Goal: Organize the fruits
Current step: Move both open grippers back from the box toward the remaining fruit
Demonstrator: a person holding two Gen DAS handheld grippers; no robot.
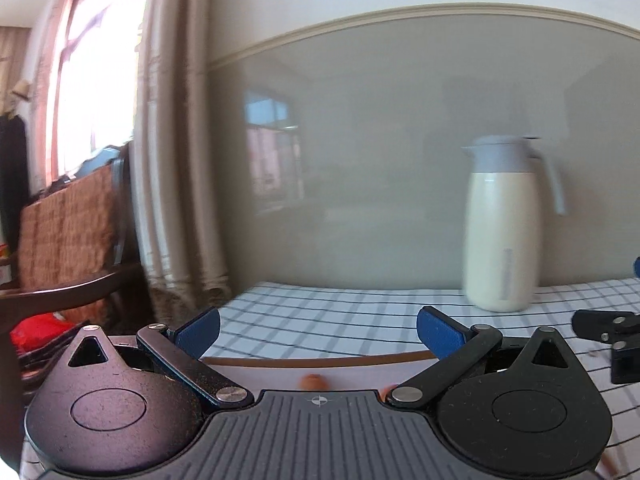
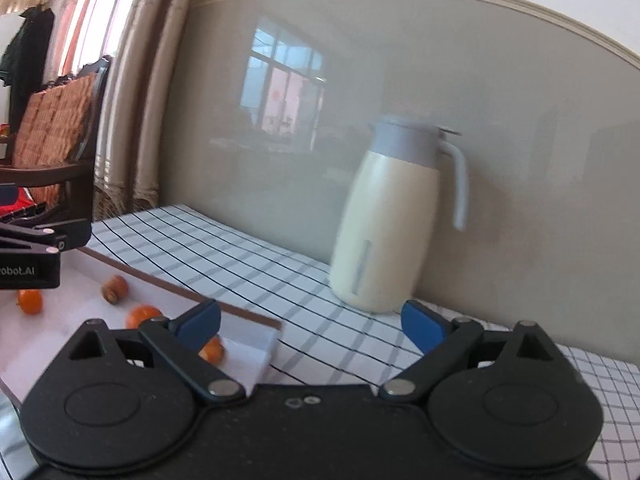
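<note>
Several small orange fruits (image 2: 30,301) lie on a white tray (image 2: 256,354) with a brown rim, at the lower left of the right wrist view. One brownish fruit (image 2: 115,289) lies among them. My right gripper (image 2: 310,326) hovers open above the tray's near corner, nothing between its blue pads. The left gripper (image 2: 32,254) shows at that view's left edge, over the tray. In the left wrist view my left gripper (image 1: 318,330) is open and empty above the tray's rim (image 1: 320,360), with one fruit (image 1: 314,380) just showing below it.
A cream jug (image 2: 384,224) with a grey lid and handle stands on the checked tablecloth (image 2: 224,256) against the grey wall. A wooden chair (image 1: 68,232) with a woven back stands left of the table, by the curtain (image 1: 176,152).
</note>
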